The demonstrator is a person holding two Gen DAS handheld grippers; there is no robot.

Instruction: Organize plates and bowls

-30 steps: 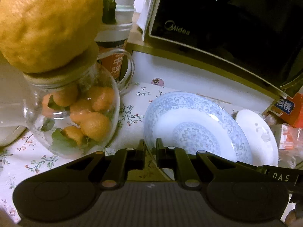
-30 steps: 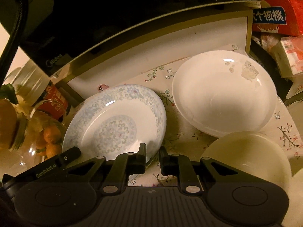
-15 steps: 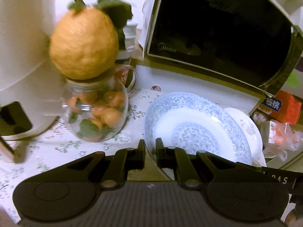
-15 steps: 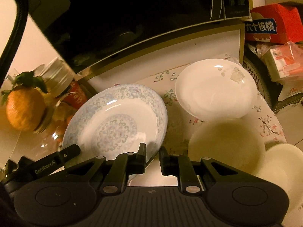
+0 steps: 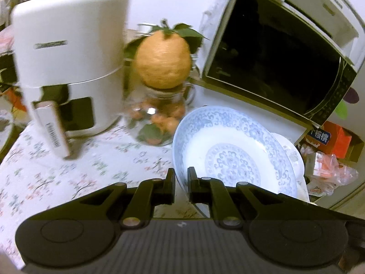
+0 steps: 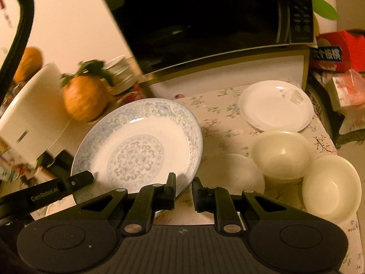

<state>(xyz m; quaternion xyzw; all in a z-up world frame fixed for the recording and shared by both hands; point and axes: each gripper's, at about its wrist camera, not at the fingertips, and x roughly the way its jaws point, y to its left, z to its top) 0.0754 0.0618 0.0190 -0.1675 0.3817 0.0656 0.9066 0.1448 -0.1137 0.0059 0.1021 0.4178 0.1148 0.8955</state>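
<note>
1. Left wrist view: your left gripper (image 5: 181, 182) is clamped on the near rim of the blue-patterned plate (image 5: 232, 150). The rim sits between the two fingers. The plate is tilted and off the floral tablecloth (image 5: 68, 171).
2. Same view: the white plate (image 5: 292, 153) shows only as a sliver behind the patterned plate's right edge. The glass jar of small oranges (image 5: 157, 118) sits just past the plate, with a big orange fruit (image 5: 163, 60) on top. The white appliance (image 5: 66, 52) is to its left, and the microwave (image 5: 273, 57) is at upper right.
3. Right wrist view: your right gripper (image 6: 183, 188) is closed down on the opposite rim of the same blue-patterned plate (image 6: 139, 141), at its lower right edge. Your left gripper (image 6: 75, 182) pokes in from the left onto the plate's lower left rim, so both grippers hold it.
4. Same view: the white plate (image 6: 277, 105) lies flat on the tablecloth (image 6: 219, 114) near the microwave stand. Two cream bowls (image 6: 281, 154) (image 6: 332, 186) sit side by side in front of it, touching or nearly so. A flat pale dish (image 6: 232, 173) lies between the patterned plate and the bowls.
</note>
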